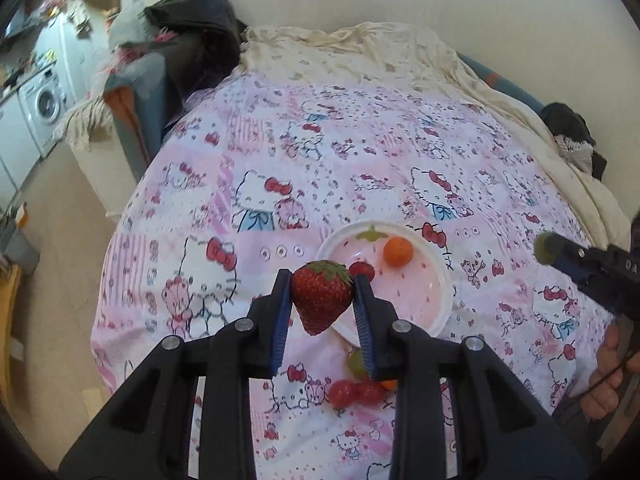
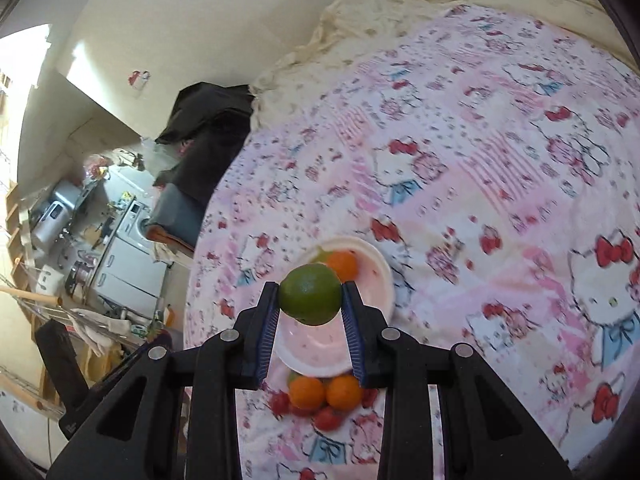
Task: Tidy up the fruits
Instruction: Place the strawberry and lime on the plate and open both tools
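My left gripper (image 1: 322, 294) is shut on a red strawberry (image 1: 320, 300), held above the near rim of a white bowl (image 1: 440, 276) on the bed. The bowl holds a small orange (image 1: 397, 251) and a red fruit (image 1: 362, 270). My right gripper (image 2: 310, 300) is shut on a green lime (image 2: 310, 299) above the same bowl (image 2: 382, 276), which shows an orange (image 2: 344, 265). The right gripper also shows at the right edge of the left wrist view (image 1: 546, 249). Loose fruit lies near the bowl: cherry tomatoes (image 1: 344, 393), a green grape (image 1: 357, 362), two oranges (image 2: 307, 393) and red fruits (image 2: 328, 418).
The pink Hello Kitty bedspread (image 1: 360, 160) covers the bed, with a cream blanket (image 1: 360, 52) at the far end. Dark clothing (image 1: 192, 20) lies at the far left corner. A washing machine (image 1: 44, 104) and kitchen clutter stand left of the bed.
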`<control>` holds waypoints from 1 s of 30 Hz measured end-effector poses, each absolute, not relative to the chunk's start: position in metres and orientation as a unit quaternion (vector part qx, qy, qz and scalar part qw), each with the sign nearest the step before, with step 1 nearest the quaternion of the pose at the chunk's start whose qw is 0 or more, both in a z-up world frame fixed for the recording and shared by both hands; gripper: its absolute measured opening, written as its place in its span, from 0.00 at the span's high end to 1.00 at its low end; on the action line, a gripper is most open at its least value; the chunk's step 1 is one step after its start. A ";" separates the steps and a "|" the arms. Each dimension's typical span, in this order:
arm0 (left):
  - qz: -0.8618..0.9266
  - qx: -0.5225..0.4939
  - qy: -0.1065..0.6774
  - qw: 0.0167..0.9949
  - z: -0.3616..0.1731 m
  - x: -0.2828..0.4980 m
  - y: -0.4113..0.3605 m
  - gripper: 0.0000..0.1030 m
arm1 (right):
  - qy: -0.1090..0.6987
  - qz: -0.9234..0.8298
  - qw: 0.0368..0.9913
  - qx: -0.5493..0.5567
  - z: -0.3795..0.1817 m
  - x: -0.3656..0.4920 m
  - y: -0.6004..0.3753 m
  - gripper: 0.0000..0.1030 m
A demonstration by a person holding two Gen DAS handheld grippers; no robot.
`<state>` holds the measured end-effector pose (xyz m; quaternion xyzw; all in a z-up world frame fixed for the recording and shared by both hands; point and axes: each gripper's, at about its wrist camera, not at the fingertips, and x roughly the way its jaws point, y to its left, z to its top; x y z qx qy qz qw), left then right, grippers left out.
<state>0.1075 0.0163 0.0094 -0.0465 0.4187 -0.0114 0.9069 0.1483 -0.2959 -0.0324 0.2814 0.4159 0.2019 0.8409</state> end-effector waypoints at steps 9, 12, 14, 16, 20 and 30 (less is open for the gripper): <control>-0.013 -0.020 0.418 0.908 0.009 0.143 0.002 0.75 | 0.421 0.217 0.843 0.254 -0.034 0.179 -0.278 0.68; -0.016 -0.018 0.425 0.905 0.002 0.160 -0.002 0.75 | 0.428 0.218 0.842 0.247 -0.039 0.190 -0.274 0.68; -0.018 -0.013 0.430 0.903 -0.004 0.170 -0.005 0.75 | 0.434 0.216 0.841 0.241 -0.043 0.199 -0.271 0.68; -0.023 -0.010 0.435 0.900 -0.011 0.179 -0.008 0.75 | 0.443 0.217 0.837 0.237 -0.050 0.206 -0.267 0.68; -0.029 -0.012 0.452 0.892 -0.029 0.198 -0.012 0.75 | 0.472 0.216 0.818 0.249 -0.072 0.220 -0.266 0.68; -0.053 0.006 0.488 0.871 -0.081 0.234 -0.028 0.75 | 0.549 0.199 0.770 0.258 -0.129 0.241 -0.258 0.68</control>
